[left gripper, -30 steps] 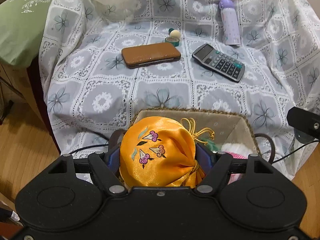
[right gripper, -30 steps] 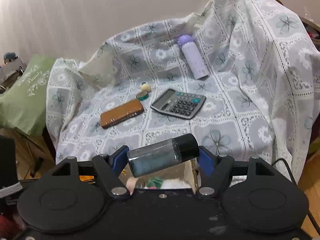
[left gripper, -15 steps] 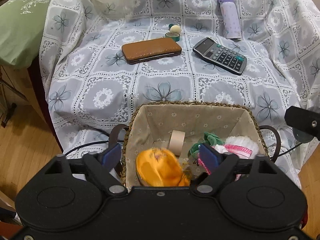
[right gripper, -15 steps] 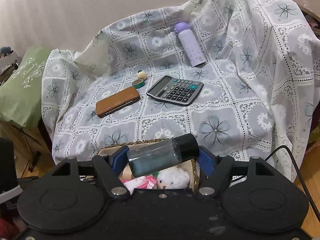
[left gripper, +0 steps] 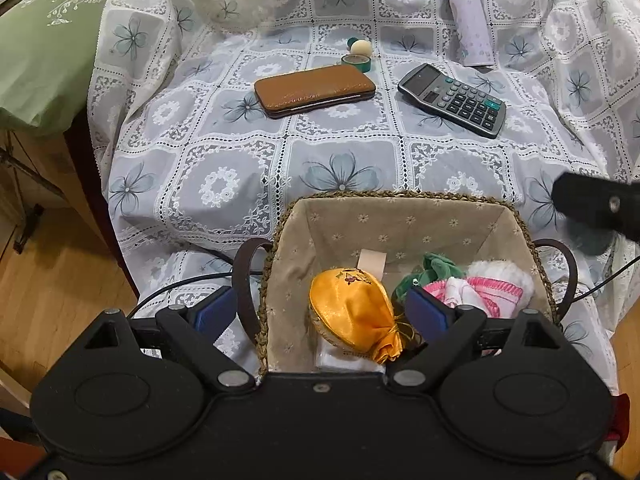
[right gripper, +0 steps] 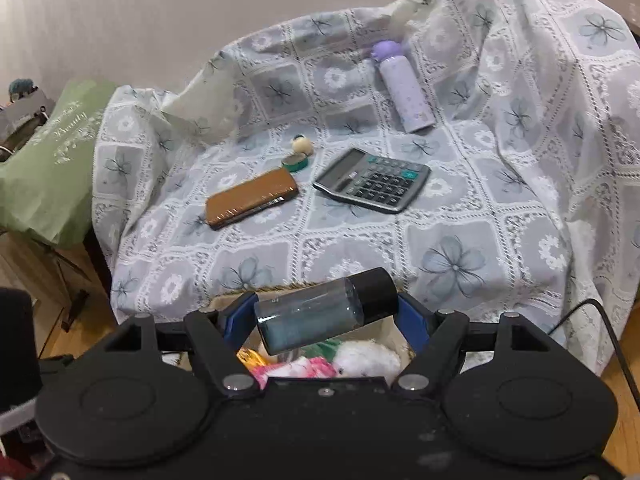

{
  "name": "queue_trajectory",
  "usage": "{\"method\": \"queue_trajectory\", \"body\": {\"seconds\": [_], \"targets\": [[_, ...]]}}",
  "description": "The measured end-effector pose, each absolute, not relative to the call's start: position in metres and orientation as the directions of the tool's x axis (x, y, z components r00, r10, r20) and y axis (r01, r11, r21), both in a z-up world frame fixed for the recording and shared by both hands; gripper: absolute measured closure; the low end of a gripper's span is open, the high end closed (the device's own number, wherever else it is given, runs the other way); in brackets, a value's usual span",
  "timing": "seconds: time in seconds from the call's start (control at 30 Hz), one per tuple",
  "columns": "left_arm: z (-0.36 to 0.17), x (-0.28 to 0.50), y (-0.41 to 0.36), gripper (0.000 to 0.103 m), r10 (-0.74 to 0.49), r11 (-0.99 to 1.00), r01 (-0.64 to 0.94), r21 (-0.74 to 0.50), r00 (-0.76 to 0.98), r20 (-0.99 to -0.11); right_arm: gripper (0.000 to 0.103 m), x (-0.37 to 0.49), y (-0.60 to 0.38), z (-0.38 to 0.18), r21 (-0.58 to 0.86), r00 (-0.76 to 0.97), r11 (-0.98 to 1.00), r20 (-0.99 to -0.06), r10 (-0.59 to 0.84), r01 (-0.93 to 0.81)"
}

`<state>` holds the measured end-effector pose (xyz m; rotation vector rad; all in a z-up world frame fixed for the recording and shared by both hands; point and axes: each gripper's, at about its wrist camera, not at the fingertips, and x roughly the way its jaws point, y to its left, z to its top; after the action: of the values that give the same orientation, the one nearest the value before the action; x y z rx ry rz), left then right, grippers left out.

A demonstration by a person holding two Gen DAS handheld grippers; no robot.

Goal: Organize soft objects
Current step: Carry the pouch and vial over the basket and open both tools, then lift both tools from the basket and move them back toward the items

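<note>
A yellow embroidered pouch (left gripper: 352, 312) lies in the lined wicker basket (left gripper: 400, 194), beside a green soft toy (left gripper: 436, 266), a pink cloth (left gripper: 480, 292) and a white plush (left gripper: 500, 276). My left gripper (left gripper: 322, 310) hangs open over the basket; its blue pads (left gripper: 216, 308) touch nothing. My right gripper (right gripper: 324, 314) holds a clear bottle with a black cap (right gripper: 320, 316) crosswise between its pads, above the basket's far rim (right gripper: 280, 289). Its jaws are opening, with the bottle still spanning them. The white plush (right gripper: 368, 360) shows below it.
On the lace-covered seat behind the basket lie a brown wallet (left gripper: 316, 88), a calculator (left gripper: 452, 100), a purple flask (left gripper: 470, 20), a green tape roll (left gripper: 356, 62) and a small ball (left gripper: 360, 46). A green cushion (left gripper: 44, 40) sits left. Wooden floor and cables flank the basket.
The left gripper spread its jaws and let the yellow pouch go; the pouch dropped into the basket. The right gripper kept the bottle and tipped down a little over the basket.
</note>
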<state>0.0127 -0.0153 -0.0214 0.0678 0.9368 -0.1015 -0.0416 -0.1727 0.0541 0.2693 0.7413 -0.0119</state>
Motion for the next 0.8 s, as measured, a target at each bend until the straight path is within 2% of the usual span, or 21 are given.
{"method": "queue_trajectory", "body": {"seconds": [0.8], "targets": [[-0.021, 0.011, -0.016, 0.015, -0.06, 0.993, 0.116, 0.012, 0.591, -0.804, 0.025, -0.048, -0.185, 0.046, 0.256, 0.722, 0.953, -0.69, 0.062, 0.163]]}}
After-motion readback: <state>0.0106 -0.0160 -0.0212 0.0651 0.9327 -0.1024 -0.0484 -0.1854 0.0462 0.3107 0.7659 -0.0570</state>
